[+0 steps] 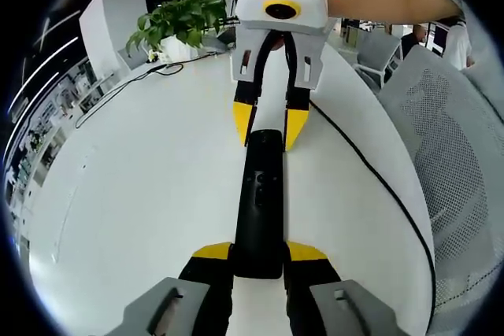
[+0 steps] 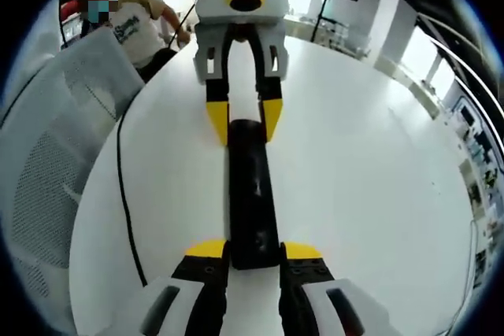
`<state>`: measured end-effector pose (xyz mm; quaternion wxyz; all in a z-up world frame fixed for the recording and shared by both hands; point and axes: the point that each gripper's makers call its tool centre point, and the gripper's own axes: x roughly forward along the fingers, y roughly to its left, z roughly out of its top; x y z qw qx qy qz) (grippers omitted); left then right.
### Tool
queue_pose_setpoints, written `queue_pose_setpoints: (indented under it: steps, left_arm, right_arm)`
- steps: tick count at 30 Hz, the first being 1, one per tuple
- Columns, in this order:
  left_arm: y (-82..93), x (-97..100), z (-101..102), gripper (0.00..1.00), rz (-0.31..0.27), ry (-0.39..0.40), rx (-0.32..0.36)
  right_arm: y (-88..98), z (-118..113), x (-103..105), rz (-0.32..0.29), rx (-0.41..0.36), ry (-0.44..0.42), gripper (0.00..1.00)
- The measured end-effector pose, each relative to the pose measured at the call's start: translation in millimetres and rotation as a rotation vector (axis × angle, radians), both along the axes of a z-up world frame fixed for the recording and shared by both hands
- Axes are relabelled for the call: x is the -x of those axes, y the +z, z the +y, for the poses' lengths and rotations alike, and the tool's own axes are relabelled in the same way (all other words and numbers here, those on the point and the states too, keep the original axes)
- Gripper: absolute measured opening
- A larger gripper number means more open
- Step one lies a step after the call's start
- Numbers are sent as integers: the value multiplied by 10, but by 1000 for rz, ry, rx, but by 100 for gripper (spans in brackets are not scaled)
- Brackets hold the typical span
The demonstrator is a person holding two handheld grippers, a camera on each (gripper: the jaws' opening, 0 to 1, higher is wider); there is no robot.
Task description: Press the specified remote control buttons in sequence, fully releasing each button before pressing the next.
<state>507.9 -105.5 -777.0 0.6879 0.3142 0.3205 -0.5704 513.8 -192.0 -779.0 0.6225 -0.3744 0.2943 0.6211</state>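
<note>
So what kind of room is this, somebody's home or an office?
Most likely an office or lab: a long white table, mesh-backed office chairs beside it, a potted plant at the far end, and shelving along the wall.

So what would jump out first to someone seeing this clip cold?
A long black remote control lies on the white table, with a yellow-tipped gripper at each end: the left gripper closed on the near end in the left gripper view, the right gripper on the far end. Behind sit a potted plant and a black cable along the table edge.
</note>
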Motion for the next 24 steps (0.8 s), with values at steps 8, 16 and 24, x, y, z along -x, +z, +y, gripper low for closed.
queue_pose_setpoints:
  steps: [8, 16, 24]
  left_arm:
    - [0, 1, -4, 23, 0, -4, -9]
    - [-1, 1, -6, 23, -2, 4, -14]
    - [0, -2, -13, 23, 11, 16, -38]
  right_arm:
    - [-4, -3, 6, 6, 9, -5, 21]
    - [-13, -5, 6, 17, 14, -10, 20]
    - [-11, -5, 7, 20, 1, -20, 19]
